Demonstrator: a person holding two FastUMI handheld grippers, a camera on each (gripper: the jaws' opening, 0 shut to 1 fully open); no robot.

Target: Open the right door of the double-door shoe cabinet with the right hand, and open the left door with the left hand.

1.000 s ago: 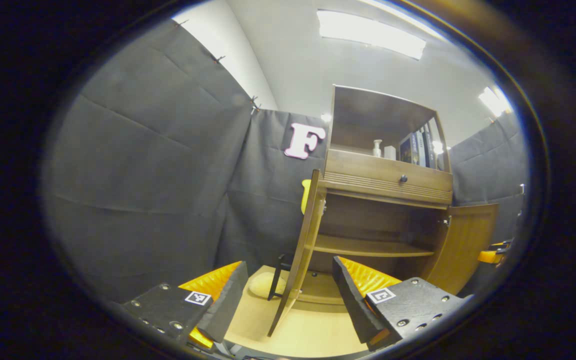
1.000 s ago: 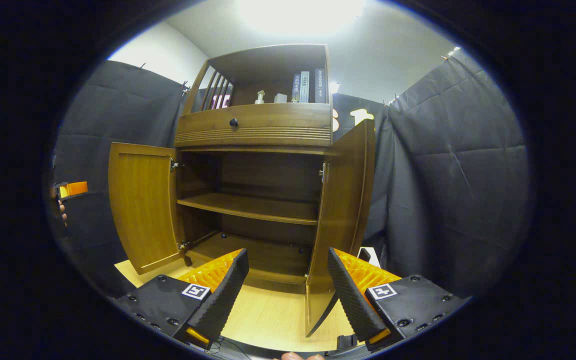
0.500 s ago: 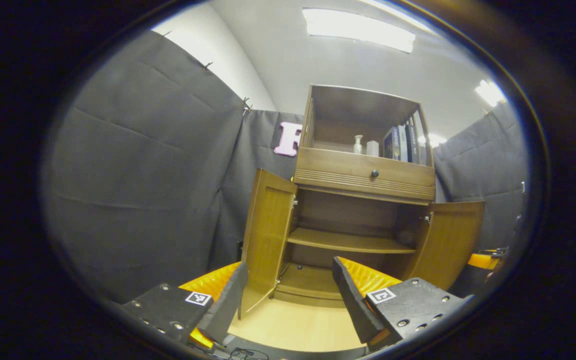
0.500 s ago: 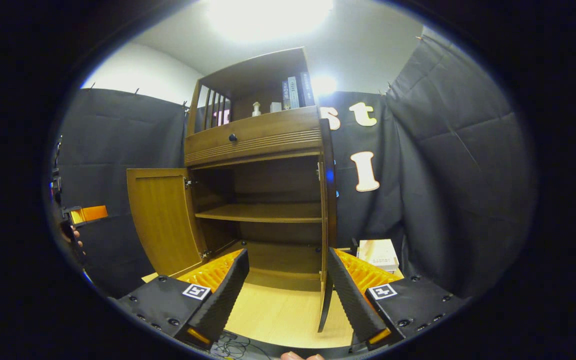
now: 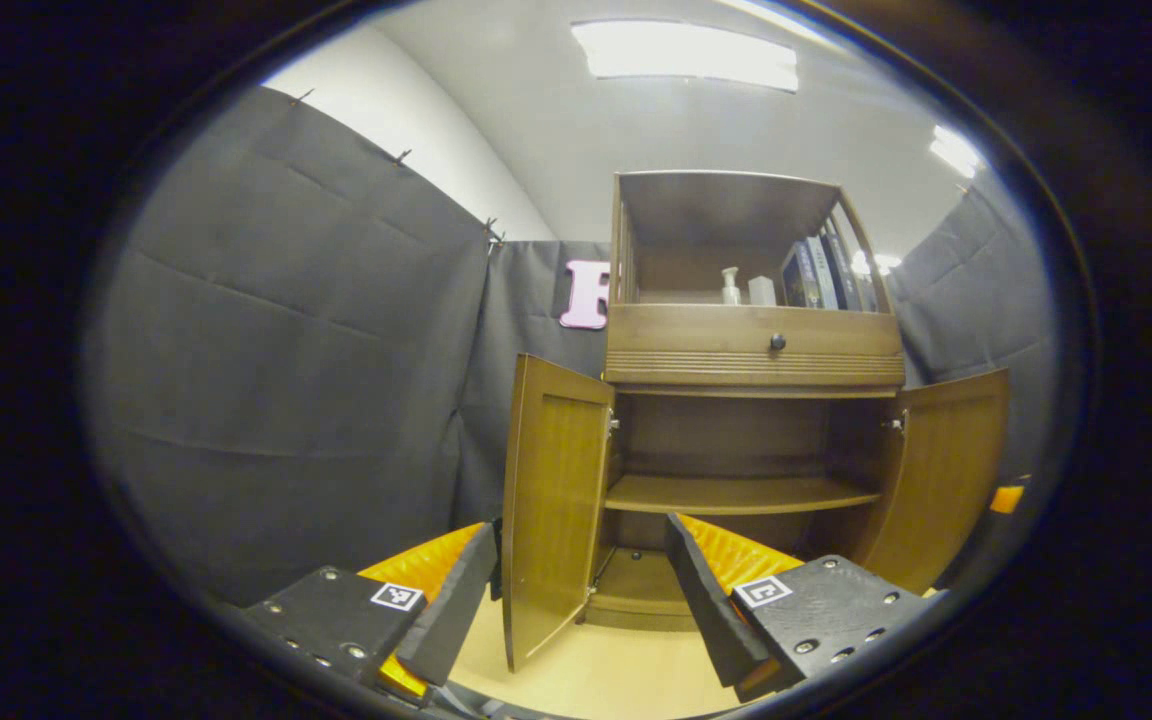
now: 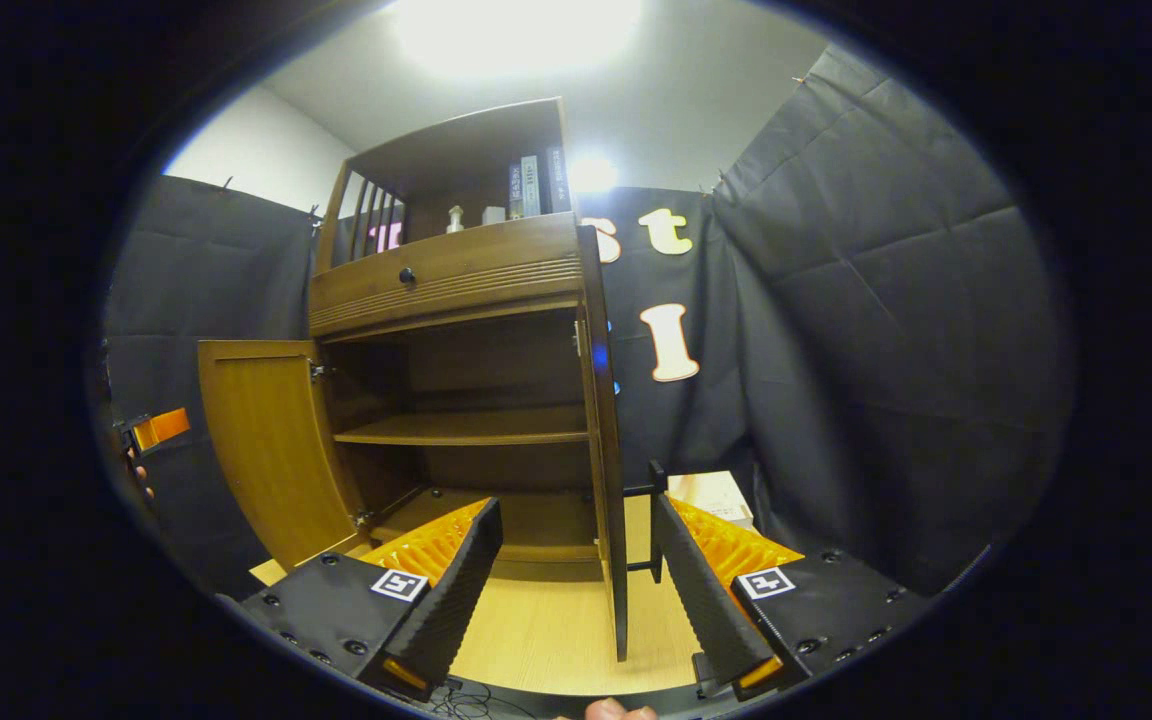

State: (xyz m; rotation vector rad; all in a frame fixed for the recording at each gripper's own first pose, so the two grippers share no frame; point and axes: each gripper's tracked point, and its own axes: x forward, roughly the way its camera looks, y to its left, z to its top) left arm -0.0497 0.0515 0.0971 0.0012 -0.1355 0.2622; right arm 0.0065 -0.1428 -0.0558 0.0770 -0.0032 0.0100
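Shoe cabinet (image 5: 754,345): two doors open; two tools apart, empty.

book spines (image 5: 816,275) too small to read

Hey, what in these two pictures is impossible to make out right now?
- Book spines in the right gripper view: too small to read.
- Object beside the cabinet, right gripper view: partly hidden by the right door.
- Right tongs in the left gripper view: cut off by the edge.
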